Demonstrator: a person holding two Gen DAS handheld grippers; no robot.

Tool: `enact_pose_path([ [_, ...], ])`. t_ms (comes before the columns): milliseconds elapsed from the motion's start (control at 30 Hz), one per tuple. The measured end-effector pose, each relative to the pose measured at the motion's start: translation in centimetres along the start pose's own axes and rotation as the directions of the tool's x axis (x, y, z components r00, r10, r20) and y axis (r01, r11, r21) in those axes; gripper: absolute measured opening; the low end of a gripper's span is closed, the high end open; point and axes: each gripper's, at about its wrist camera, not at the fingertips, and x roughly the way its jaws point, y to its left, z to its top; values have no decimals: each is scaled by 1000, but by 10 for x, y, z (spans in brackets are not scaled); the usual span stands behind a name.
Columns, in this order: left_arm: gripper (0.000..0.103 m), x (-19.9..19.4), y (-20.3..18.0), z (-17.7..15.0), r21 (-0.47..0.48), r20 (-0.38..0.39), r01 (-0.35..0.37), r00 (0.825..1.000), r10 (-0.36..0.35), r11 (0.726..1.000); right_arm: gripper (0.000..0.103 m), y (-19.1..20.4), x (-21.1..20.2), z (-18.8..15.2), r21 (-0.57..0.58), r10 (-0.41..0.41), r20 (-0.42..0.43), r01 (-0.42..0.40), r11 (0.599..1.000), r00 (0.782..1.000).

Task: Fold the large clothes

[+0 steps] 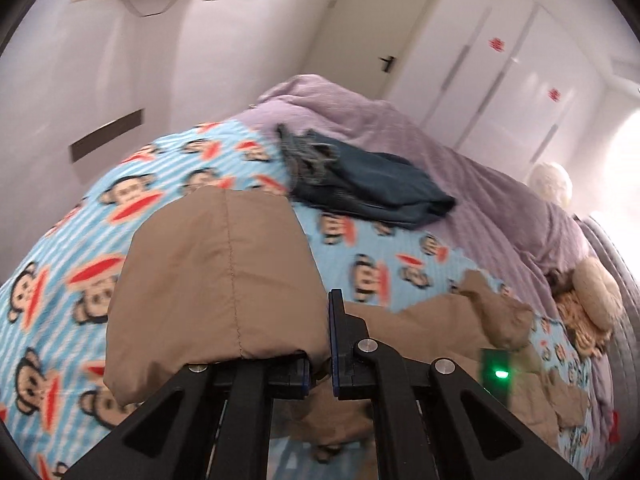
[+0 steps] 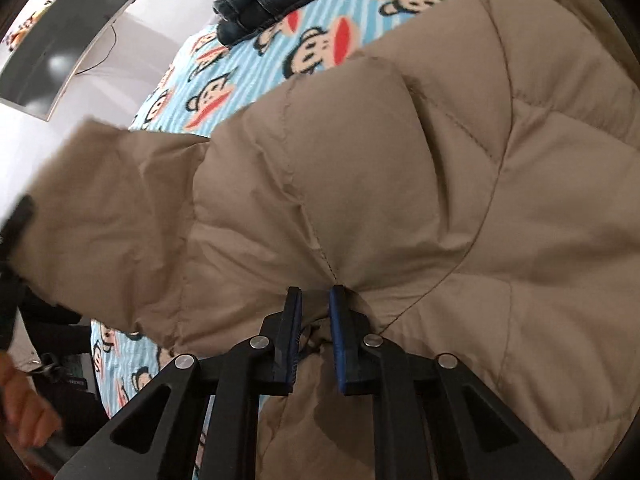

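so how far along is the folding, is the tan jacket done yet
Not yet. Done: the jeans already lie folded on the monkey sheet. In hand: the left tongs are shut on a sleeve end of the jacket and hold it off the bed, and the right tongs pinch it at a seam. Left: the jacket body is still spread out and puffy, with no fold laid down.
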Motion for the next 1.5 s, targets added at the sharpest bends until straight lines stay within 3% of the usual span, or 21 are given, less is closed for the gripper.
enact_pose_path([
  [133,8,13,-67,-7,108,-38,58,998,-55,992,16,-8,-16,2,17,66,-15,-66,998,998],
  [233,8,29,-124,-23,213,-81,107,992,-92,971,16,-32,-57,-7,50,84,42,-86,995,996],
  [367,8,62,-200,-55,343,-161,162,981,-112,925,16,-89,-114,-28,107,-1,124,-13,994,992],
  [467,8,88,-256,-91,454,-230,197,968,-99,869,16,-140,-152,-45,170,-99,161,71,983,982],
  [533,8,106,-292,-125,551,-267,198,962,-53,811,16,-170,-171,-56,211,-152,173,114,971,973],
  [600,8,121,-311,-154,609,-295,184,955,6,771,16,-199,-185,-69,260,-197,169,150,954,966],
  [700,8,132,-318,-189,686,-288,128,952,107,716,16,-225,-196,-81,314,-215,157,157,936,964],
  [833,10,117,-315,-209,744,-277,125,952,133,657,16,-235,-201,-90,328,-199,161,138,934,967],
  [867,15,111,-313,-210,758,-264,114,954,143,642,16,-236,-201,-88,325,-199,162,138,936,967],
  [900,42,104,-312,-211,767,-246,96,957,153,634,16,-236,-202,-85,323,-197,163,136,937,967],
  [933,74,95,-309,-208,766,-217,75,965,146,638,16,-234,-202,-86,320,-196,164,136,937,967],
  [967,80,91,-303,-202,758,-189,62,974,127,649,17,-236,-202,-85,317,-199,165,139,938,966],
  [1000,80,82,-300,-198,749,-168,55,980,109,660,17,-238,-204,-82,314,-201,166,141,939,965],
  [1033,80,75,-296,-193,744,-169,56,980,106,666,25,-234,-204,-79,306,-207,168,148,940,964],
  [1133,80,57,-284,-177,712,-148,30,983,108,701,73,-227,-209,-78,285,-226,175,170,943,958],
  [1267,80,42,-234,-134,578,-95,-64,985,145,814,80,-191,-216,-69,199,-262,226,219,955,938],
  [1333,80,49,-198,-113,496,-101,-141,971,218,857,82,-164,-215,-63,127,-270,257,245,961,928],
  [1400,80,59,-172,-102,469,-93,-233,946,310,852,82,-127,-201,-50,12,-280,276,288,958,920],
  [1467,80,67,-148,-95,458,-83,-314,917,391,832,82,-101,-184,-40,-78,-340,280,375,924,897],
  [1500,80,69,-138,-93,440,-102,-319,911,399,840,82,-93,-176,-36,-101,-372,280,413,905,885],
])
